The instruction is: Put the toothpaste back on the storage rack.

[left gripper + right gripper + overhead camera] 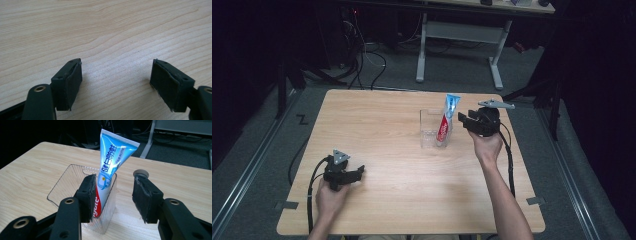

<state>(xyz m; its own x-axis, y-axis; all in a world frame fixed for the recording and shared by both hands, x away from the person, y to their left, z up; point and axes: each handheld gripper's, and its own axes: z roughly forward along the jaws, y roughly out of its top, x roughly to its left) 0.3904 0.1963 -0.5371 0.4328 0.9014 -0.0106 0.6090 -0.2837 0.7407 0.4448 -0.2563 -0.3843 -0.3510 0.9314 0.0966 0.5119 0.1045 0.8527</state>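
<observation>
A blue, white and red toothpaste tube [447, 117] [113, 162] stands upright in a clear plastic container [428, 131] [65, 181] at the back right of the wooden table [382, 125], leaning in the corner nearest my right gripper. That gripper [464, 120] [116, 198] hovers just right of the container, pointing at it, jaws open with nothing pressed between the pads. My left gripper [360, 173] [116, 82] rests low over bare wood near the front left, jaws wide open and empty.
A white desk frame [459, 35] and loose cables [367, 60] lie on the floor beyond the table's far edge. Grey tape marks [536, 201] sit on the floor by the table's near corners.
</observation>
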